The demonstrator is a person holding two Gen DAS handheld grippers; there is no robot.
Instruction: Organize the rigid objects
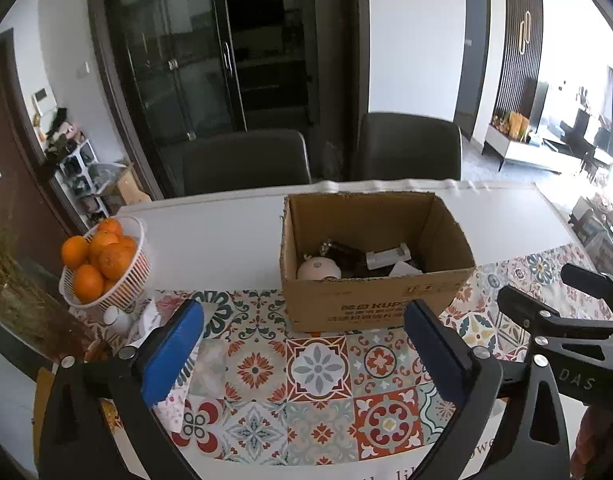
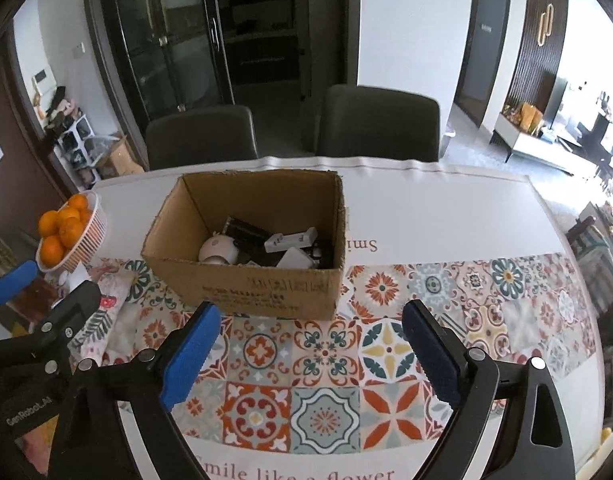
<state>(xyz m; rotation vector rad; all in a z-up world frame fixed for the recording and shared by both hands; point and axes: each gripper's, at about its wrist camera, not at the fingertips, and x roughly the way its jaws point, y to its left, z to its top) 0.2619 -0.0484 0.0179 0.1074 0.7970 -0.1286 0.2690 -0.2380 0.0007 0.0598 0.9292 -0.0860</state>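
Cardboard box (image 1: 370, 292) standing open-topped on patterned tablecloth (image 1: 318, 368), taken as landmark for all positions below

Inside the box: round white device (image 1: 317, 269) at the near left corner; white bracket-shaped part (image 1: 388, 257) right of it toward the middle; dark items (image 2: 246, 229) behind both, kind not readable; white flat piece (image 2: 295, 258) against the near wall. All resting on the box floor

Left of the box, well apart: white slatted basket (image 1: 124, 294) filled with oranges (image 1: 106, 254). Just in front of that basket: small white bottle (image 1: 116, 318) and crumpled wrapper (image 1: 150, 316), details unclear

Behind the box, beyond the table edge: two dark chairs (image 1: 246, 160)

In front of the box, clear of it: left gripper (image 1: 302, 352), blue pads (image 1: 174, 354) spread wide, nothing between them, released. Right of that, also in front of the box: right gripper (image 2: 310, 360), blue pads (image 2: 192, 354) likewise spread, nothing between them, released. Both pointing down toward the tablecloth, near wall of the box just beyond the fingertips, no contact with it

Printed lettering on the tablecloth right of the box and along the near edge
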